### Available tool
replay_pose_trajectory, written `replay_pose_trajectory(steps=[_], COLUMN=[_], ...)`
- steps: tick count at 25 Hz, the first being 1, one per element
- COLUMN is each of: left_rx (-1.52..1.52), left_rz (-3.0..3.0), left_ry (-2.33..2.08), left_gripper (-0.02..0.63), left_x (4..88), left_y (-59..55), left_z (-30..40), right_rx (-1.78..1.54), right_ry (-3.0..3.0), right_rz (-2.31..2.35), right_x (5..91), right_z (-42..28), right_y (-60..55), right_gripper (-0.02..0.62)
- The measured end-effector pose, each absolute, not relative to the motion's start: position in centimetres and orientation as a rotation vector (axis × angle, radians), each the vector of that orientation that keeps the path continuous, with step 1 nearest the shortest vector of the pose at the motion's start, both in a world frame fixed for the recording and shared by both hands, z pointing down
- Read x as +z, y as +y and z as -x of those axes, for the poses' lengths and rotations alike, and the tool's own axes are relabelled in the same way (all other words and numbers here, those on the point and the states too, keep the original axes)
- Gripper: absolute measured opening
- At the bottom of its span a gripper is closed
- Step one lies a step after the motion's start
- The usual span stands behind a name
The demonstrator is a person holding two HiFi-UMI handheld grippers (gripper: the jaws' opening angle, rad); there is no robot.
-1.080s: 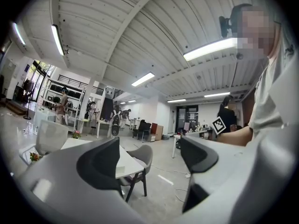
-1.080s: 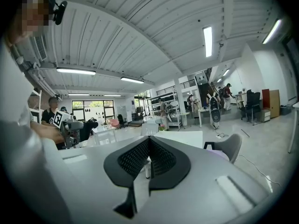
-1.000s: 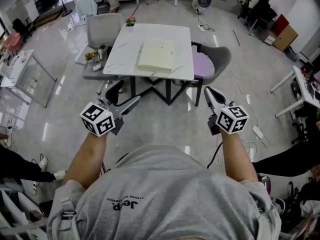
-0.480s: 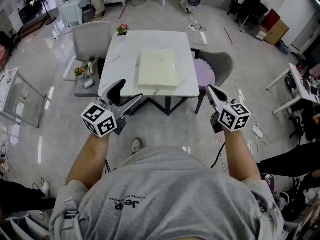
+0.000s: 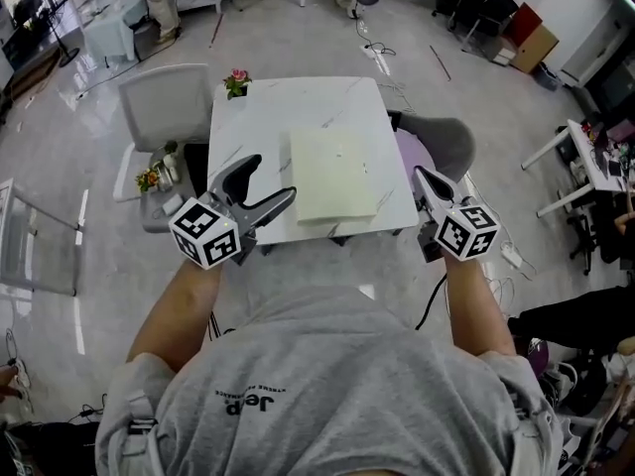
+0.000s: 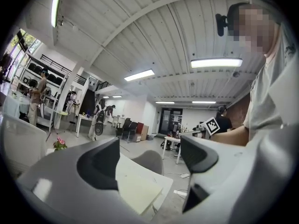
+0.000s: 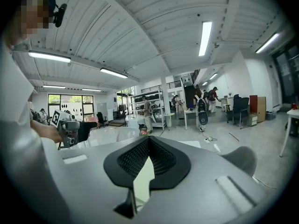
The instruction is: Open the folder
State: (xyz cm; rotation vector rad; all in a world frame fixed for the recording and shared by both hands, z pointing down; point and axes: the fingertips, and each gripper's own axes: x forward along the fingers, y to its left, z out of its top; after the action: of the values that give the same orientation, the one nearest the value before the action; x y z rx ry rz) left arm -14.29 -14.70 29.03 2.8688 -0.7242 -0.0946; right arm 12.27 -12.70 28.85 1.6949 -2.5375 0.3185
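Note:
A closed cream folder (image 5: 332,175) lies flat in the middle of the white marble table (image 5: 248,127). My left gripper (image 5: 270,182) hovers over the table's near left edge, a short way left of the folder, with its jaws wide apart and nothing between them. In the left gripper view the folder (image 6: 135,188) shows low between the open left gripper (image 6: 148,158). My right gripper (image 5: 421,177) hangs by the table's near right corner, shut and empty. In the right gripper view the right gripper (image 7: 148,140) has its tips together, and a sliver of the folder (image 7: 144,178) shows below them.
A small pot of pink flowers (image 5: 236,80) stands on the table's far left corner. A grey chair (image 5: 164,107) sits left of the table, and another (image 5: 451,145) with a purple cushion (image 5: 412,152) sits right. Cables trail on the floor (image 5: 506,256). A desk (image 5: 585,157) stands at the right.
The person has stepped up to the table, so it now lies right under both grippers. The left jaws stay open and the right stay shut.

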Motion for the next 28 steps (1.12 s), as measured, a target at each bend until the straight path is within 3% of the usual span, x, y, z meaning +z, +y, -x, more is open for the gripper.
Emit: replay_pose_trajectory(steps=[9,28], left_rx=[-0.034,0.308], left_rz=[-2.859,-2.842], left_ry=[-0.659,-0.823], left_gripper=[0.431,0.431], left_x=[30.9,38.9], left_y=[-20.4,-23.3], left_z=[12.6,-1.9], right_rx=[0.367,0.463], right_ry=[-2.514,-2.666], right_rz=[-1.713,-1.398], right_x=[29.9,35.6], right_z=[-13.3,-25.1], right_y=[-18.3,-27.3], right_gripper=[-0.003,-0.003])
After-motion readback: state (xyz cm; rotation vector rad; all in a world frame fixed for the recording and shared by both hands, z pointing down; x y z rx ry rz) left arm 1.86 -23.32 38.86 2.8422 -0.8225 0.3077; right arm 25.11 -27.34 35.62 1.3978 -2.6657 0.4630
